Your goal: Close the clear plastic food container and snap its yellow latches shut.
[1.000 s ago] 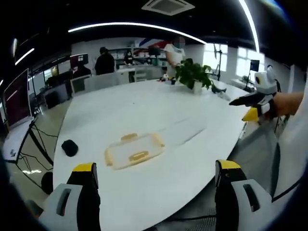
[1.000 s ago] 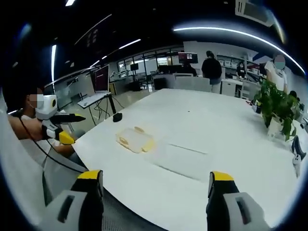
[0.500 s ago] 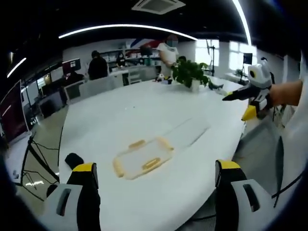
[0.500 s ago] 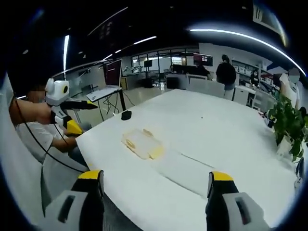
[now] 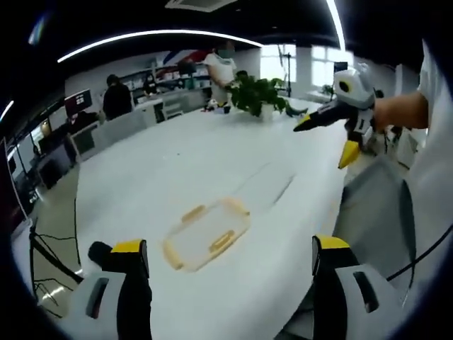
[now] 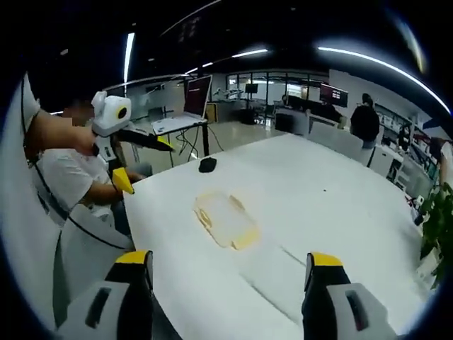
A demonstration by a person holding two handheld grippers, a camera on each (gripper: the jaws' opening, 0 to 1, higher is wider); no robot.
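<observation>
The clear plastic food container lies flat on the white table near its edge, lid seemingly already down, yellow latches along its sides. The left gripper hangs well short of it, jaws wide apart and empty — the right gripper likewise. The step in hand looks like the approach: each gripper would best come down over a latch squarely, steadying the container with one while the other presses — a skewed push could slide the light container.

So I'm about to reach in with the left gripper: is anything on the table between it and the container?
Nothing visible. Bare white table lies between the open left gripper and the container; a small black object sits off to the side.
</observation>
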